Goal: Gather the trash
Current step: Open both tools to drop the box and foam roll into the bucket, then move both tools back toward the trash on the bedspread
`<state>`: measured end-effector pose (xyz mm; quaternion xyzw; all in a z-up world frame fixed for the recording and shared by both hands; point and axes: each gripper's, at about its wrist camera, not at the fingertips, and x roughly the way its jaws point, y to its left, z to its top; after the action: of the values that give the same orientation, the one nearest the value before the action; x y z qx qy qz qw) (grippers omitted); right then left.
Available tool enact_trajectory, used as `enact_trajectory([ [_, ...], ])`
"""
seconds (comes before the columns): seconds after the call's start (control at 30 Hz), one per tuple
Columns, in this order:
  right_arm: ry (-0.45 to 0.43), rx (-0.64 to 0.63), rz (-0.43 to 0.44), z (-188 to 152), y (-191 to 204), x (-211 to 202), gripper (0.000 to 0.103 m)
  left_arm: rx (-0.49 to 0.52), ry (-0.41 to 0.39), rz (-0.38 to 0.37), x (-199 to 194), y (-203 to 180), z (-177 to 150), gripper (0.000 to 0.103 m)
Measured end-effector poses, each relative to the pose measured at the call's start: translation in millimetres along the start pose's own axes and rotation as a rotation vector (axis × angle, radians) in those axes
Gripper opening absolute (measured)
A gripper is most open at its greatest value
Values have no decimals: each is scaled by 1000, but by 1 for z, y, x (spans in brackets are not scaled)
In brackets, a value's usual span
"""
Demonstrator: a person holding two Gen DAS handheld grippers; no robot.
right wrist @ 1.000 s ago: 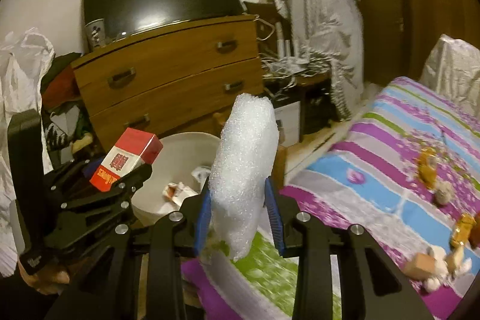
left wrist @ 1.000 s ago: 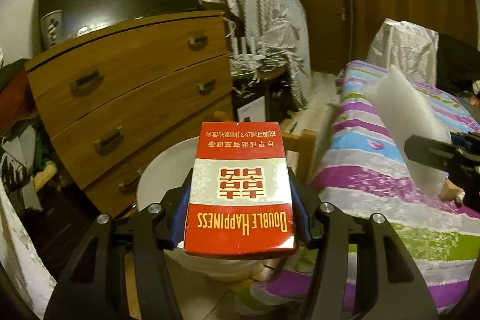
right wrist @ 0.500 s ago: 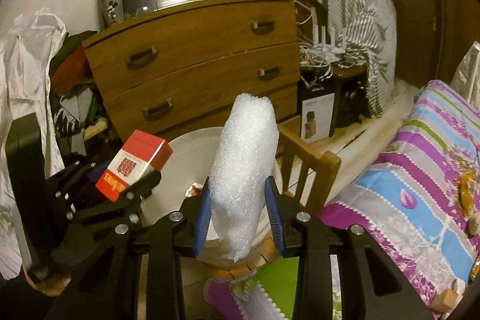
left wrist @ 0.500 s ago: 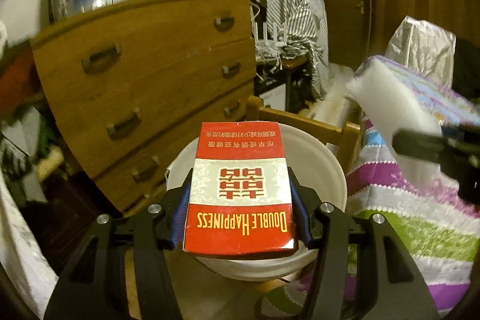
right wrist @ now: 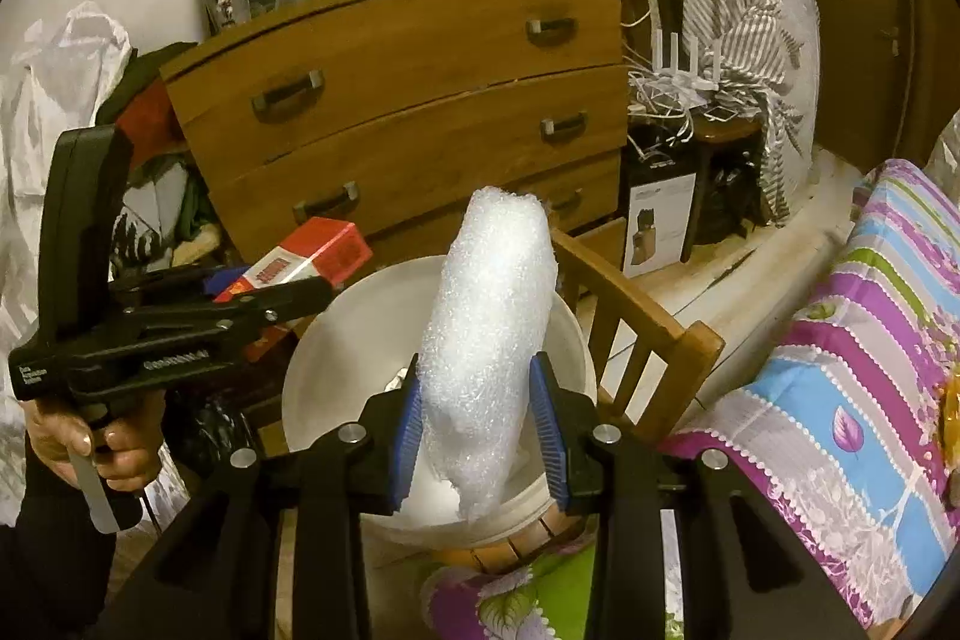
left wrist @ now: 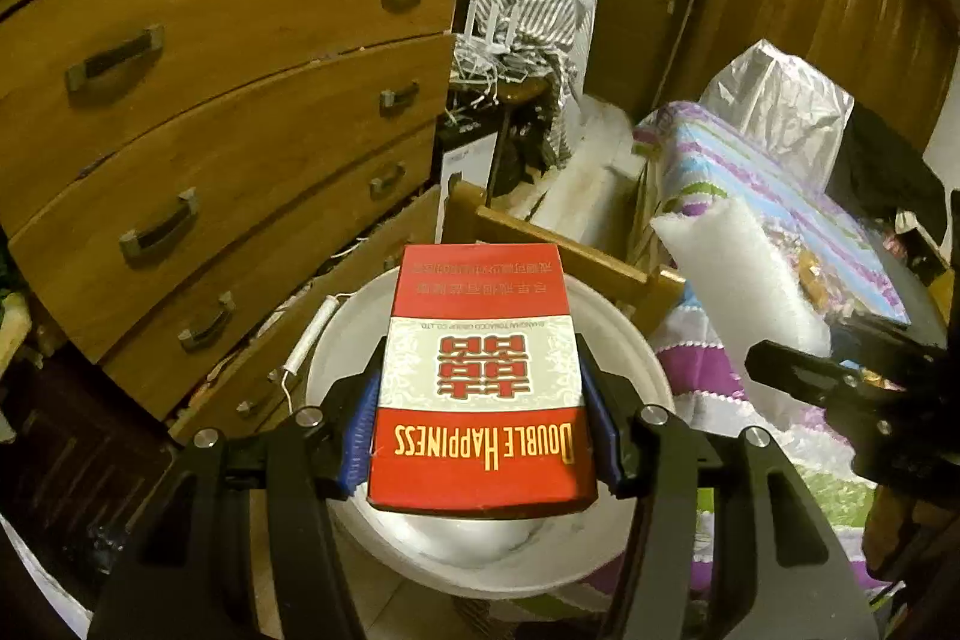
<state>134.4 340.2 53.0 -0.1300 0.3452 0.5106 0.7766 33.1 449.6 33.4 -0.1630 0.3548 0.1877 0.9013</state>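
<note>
My left gripper (left wrist: 480,436) is shut on a red and white Double Happiness cigarette box (left wrist: 480,382) and holds it over a white bucket (left wrist: 636,358). My right gripper (right wrist: 480,430) is shut on a white foam wrap roll (right wrist: 489,334), upright over the same bucket (right wrist: 354,334). In the right wrist view the left gripper (right wrist: 264,304) with the box (right wrist: 306,259) hangs at the bucket's left rim. In the left wrist view the foam roll (left wrist: 738,292) shows to the right. Some scraps lie inside the bucket.
The bucket stands on a wooden chair (right wrist: 648,328). A wooden chest of drawers (right wrist: 420,100) is behind it. A bed with a striped cover (right wrist: 870,370) is on the right. Clothes and a small cluttered table (right wrist: 720,100) stand by the door.
Both grippers have moved forward and down toward the bucket, still holding the box and the foam roll. The bucket now lies right under both.
</note>
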Motion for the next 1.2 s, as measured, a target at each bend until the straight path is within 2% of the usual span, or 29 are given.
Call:
enact_trajectory([
  [0.1,29,-1,20,0,-1,13,36,-5,38,-7,16,5,-3,54],
  [0.13,39,-5,26,-1,-2,16,37,-12,56,-9,22,8,-5,57],
  [0.2,47,-5,14,-2,-3,23,48,-37,87,-6,29,14,-9,68],
  [0.23,45,-3,17,-4,-3,24,52,-54,93,-12,32,19,-10,70],
  [0.5,31,12,28,-9,-5,23,52,-80,100,-25,33,25,-18,70],
  [0.73,-27,65,6,-23,-17,0,52,-76,98,-50,27,10,-24,70],
  [0.83,-83,81,-54,-38,-27,-22,52,-64,85,-59,23,-5,-27,70],
  [0.93,-147,98,-126,-53,-38,-45,52,-32,60,-33,19,-25,-31,70],
  [1.0,-210,95,-214,-67,-46,-66,52,-14,36,-24,15,-41,-34,70],
  [1.1,-277,90,-318,-92,-58,-94,54,26,-30,7,7,-70,-41,78],
  [1.2,-328,119,-397,-119,-76,-123,58,78,-67,8,3,-103,-48,78],
])
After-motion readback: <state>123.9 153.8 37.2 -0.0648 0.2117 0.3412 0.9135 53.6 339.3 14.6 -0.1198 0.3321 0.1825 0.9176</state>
